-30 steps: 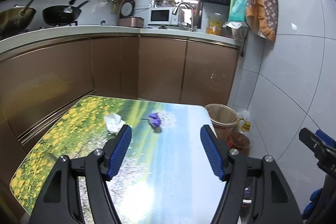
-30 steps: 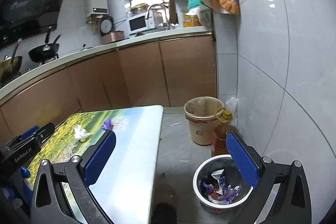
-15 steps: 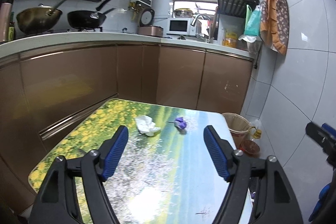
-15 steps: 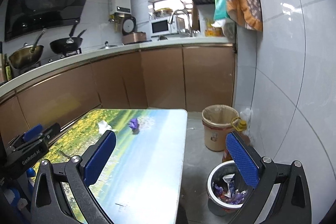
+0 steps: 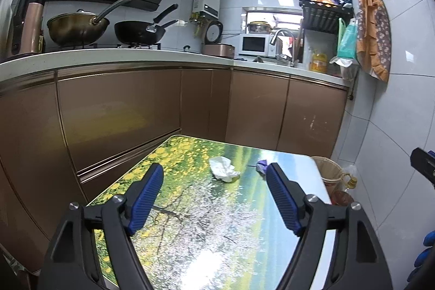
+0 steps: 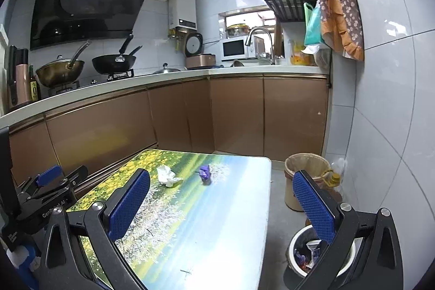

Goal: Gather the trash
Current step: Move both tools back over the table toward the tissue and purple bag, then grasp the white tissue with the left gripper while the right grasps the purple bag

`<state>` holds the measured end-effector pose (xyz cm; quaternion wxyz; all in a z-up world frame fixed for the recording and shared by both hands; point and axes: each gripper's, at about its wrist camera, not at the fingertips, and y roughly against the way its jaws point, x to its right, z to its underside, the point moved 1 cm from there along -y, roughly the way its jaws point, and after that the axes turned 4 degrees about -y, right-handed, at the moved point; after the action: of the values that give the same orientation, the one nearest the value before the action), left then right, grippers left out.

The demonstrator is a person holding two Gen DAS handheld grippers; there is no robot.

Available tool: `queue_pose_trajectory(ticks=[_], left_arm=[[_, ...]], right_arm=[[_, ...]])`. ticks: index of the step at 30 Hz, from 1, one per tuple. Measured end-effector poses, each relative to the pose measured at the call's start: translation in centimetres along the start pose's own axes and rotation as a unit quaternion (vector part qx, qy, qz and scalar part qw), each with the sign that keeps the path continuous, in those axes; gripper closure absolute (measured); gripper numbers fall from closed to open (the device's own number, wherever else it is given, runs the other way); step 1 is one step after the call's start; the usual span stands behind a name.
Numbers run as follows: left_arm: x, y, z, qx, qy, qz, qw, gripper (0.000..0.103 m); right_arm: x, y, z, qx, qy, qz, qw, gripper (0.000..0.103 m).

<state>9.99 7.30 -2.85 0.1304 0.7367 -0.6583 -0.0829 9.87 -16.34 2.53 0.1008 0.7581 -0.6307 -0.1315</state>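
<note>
Table (image 5: 312,167) farther off, purple scrap (image 5: 261,164) half-hidden

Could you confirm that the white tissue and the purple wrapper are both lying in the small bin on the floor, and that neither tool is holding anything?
Not quite. The tissue and the purple wrapper lie on the table, not in the small bin, as the right wrist view shows. The rest stands: neither the left tool nor the right tool is holding anything.

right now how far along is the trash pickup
Done: some wrappers already lie in the small bin. In hand: nothing; the left gripper is opening and empty, the right gripper open and empty. Left: the white tissue and purple wrapper on the table.
</note>
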Motion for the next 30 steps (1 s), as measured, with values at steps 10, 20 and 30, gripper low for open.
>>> queue_pose_trajectory(ticks=[10,20,30], left_arm=[[-2.0,-5.8,1.6,-0.041,0.014,-0.022,0.9988,0.026],[-4.4,-15.8,4.8,-0.153,0.033,0.016,0.9876,0.026],[-2.2,-26.4,3.6,-0.205,0.035,0.090,0.9740,0.026]], right_arm=[[0.1,-5.9,1.7,-0.060,-0.018,-0.015,0.998,0.000],[-0.1,-16.4,4.7,-0.158,-0.002,-0.023,0.987,0.000],[0.4,-28.5,5.8,-0.206,-0.019,-0.047,0.977,0.000]])
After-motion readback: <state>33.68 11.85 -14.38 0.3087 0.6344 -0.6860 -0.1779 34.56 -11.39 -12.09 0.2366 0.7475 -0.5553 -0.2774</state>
